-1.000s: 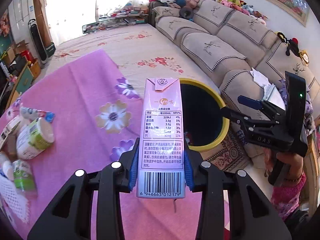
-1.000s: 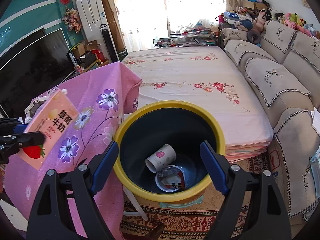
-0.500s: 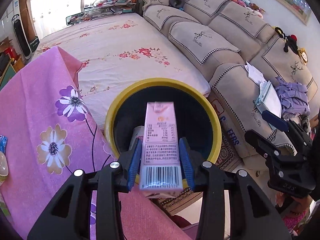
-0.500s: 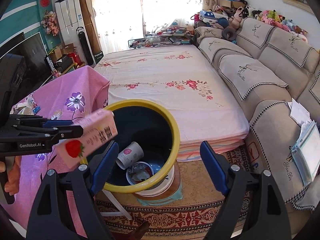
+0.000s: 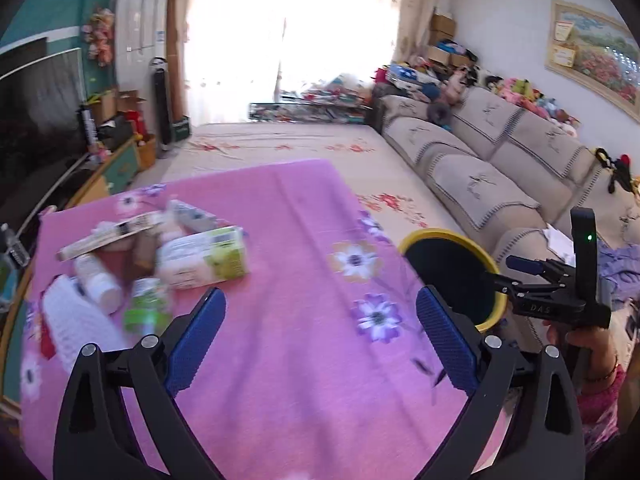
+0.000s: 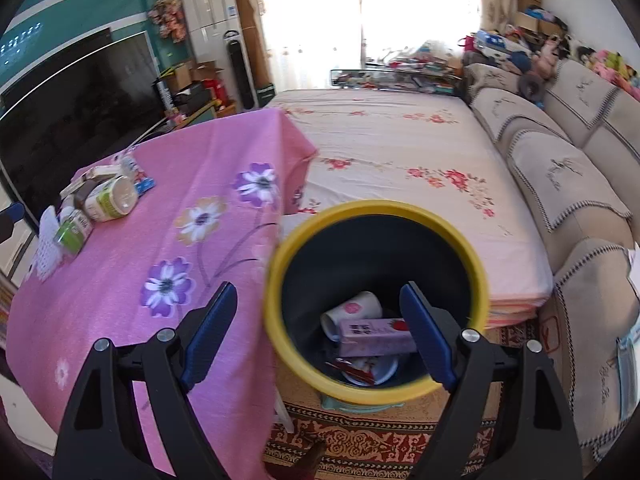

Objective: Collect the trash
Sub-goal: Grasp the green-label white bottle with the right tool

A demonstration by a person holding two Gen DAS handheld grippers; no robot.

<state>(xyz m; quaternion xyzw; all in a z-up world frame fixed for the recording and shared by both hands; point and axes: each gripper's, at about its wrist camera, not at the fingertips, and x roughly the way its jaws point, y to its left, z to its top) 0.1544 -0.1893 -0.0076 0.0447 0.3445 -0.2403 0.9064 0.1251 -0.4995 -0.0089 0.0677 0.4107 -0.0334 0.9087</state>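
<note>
left tongs [image 5: 320,336] empty now, spread wide over pink floral cloth on table [image 5: 288,380]; carton [image 6: 374,337] gone from grip, lying flat in bin [image 6: 280,280] by white cup [image 6: 352,312]. right tongs [image 6: 318,332] spread wide too, hanging above yellow round rim, dark inside. remaining trash [image 5: 160,264] heaped far left on table, blurred: boxy cartons, small bottle, white foam net. labels unreadable. bin bottom partly hidden by rim.

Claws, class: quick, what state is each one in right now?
Left claw: open, holding nothing.
Right claw: open, holding nothing.
</note>
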